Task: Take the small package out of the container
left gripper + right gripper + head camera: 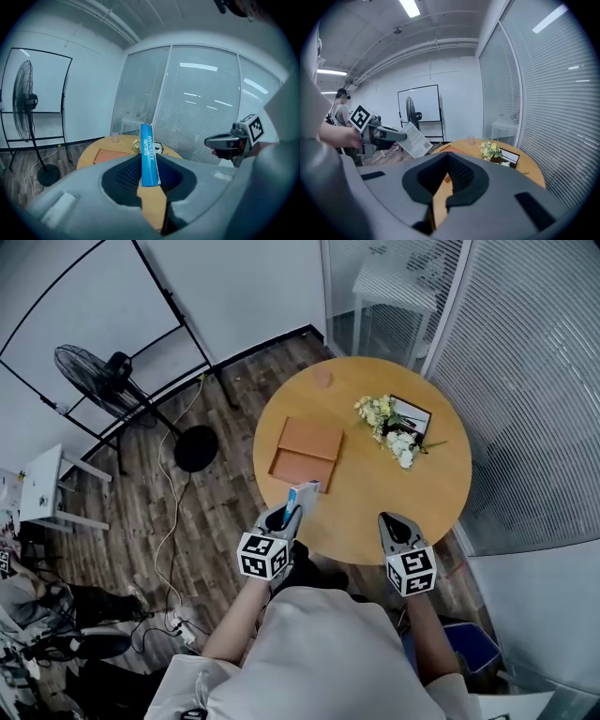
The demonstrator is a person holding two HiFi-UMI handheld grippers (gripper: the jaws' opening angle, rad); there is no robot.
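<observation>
Over the near edge of the round table point(375, 507), your left gripper point(294, 505) is clamped on the small package point(149, 154). It's a thin blue pack with white print. It stands upright between the 2 jaws, edge-on to the left gripper view, lower end pinched by the pads. The package is out of the container point(309, 442) and up in the air, touching nothing on the table. In the head view it sits just on your side of the container's near edge.

The container is a flat orange tray lying on the left half of the table, nothing visible inside it. Your right gripper point(391, 521) hangs over the table's near edge, well apart from the left one. Its jaws are together and there's nothing between them.

A bunch of flowers point(392, 427) and 1 framed card point(417, 413) lie on the far right of the table, touching each other. 1 small cup point(322, 378) sits at the far edge. A standing fan point(94, 381) is on the floor off to the left.
</observation>
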